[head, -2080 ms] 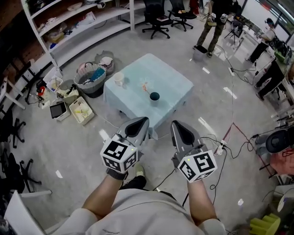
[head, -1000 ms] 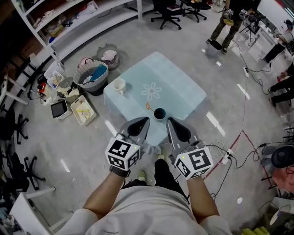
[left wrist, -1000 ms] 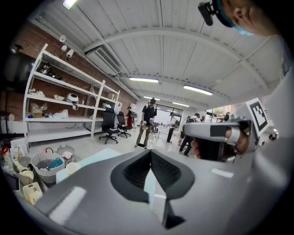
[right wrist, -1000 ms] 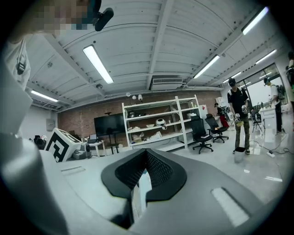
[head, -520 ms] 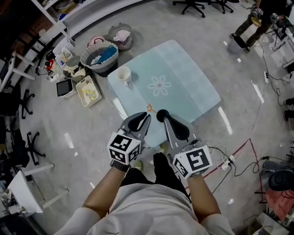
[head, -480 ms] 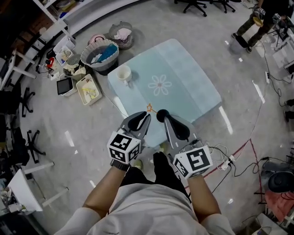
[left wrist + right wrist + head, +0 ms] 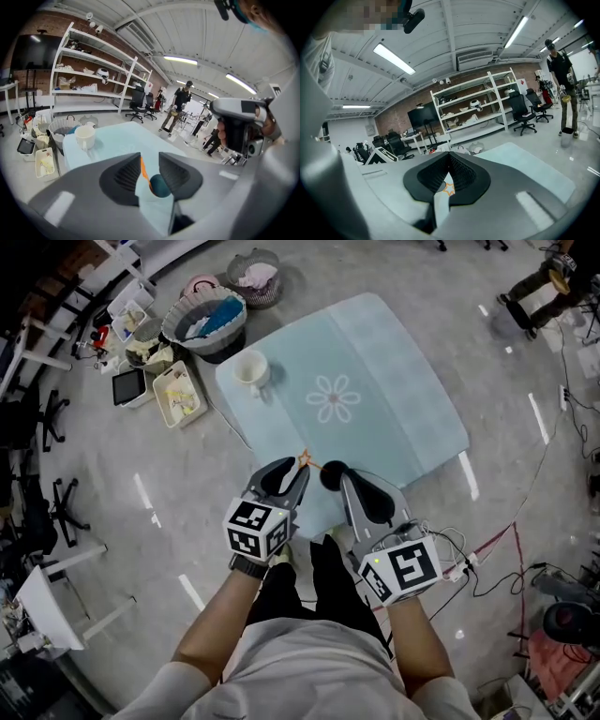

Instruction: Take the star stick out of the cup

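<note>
A dark teal cup stands near the front edge of the light blue table. An orange stick with a star leans out of the cup to the left. My left gripper hovers just in front of the star, and its jaws are open by a narrow gap. Through that gap show the stick and the cup. My right gripper is beside the cup on its near right, shut and holding nothing. The star shows below its closed tips.
A white mug stands at the table's left corner, and a flower print marks the middle. Baskets and bins sit on the floor to the left. Cables trail at the right. Shelving lines the far wall.
The person has walked up to the table. Both grippers have gone from over bare floor to the table's near edge, beside the teal cup.
</note>
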`<act>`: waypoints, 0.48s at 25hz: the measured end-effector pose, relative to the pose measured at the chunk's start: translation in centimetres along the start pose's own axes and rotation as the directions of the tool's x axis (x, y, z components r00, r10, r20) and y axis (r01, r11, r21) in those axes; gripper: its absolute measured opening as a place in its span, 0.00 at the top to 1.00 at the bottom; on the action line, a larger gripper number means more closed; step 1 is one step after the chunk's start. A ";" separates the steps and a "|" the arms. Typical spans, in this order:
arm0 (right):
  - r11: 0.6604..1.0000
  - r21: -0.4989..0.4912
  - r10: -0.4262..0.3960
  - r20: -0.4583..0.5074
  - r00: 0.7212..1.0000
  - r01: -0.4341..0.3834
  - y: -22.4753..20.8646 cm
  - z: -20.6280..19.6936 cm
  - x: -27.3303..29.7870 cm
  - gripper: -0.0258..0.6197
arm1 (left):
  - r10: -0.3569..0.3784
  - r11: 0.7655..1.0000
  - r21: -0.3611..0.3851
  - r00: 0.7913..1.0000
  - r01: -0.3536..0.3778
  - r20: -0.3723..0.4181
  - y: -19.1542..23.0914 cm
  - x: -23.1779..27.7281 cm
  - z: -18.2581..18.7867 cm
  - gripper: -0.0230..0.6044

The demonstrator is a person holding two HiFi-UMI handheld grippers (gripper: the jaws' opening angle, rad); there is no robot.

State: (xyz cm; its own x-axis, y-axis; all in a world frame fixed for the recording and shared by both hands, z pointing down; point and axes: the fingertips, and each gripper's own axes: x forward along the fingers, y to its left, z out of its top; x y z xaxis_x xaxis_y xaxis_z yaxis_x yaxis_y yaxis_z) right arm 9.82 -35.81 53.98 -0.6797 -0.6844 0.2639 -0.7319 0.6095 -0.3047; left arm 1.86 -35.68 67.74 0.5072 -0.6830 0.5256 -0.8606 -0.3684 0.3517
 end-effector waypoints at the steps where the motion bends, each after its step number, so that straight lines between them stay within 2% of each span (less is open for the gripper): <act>1: 1.000 0.004 -0.001 -0.008 1.000 0.001 -0.3 -0.4 0.2 0.94 | 0.000 1.000 -0.009 1.000 0.000 -0.005 0.2 0.5 -0.3 0.83; 12: 0.999 0.033 -0.015 -0.066 0.998 0.017 -2.1 -3.1 1.5 0.94 | -0.005 0.998 -0.060 0.999 0.002 -0.052 1.8 4.0 -2.8 0.84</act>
State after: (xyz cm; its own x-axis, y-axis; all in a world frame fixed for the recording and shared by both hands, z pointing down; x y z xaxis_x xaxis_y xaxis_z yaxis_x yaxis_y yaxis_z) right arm 10.22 -36.91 57.84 -0.6705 -0.6654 0.3281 -0.7414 0.5843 -0.3300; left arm 2.49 -37.26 72.66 0.5130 -0.6476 0.5634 -0.8554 -0.3310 0.3985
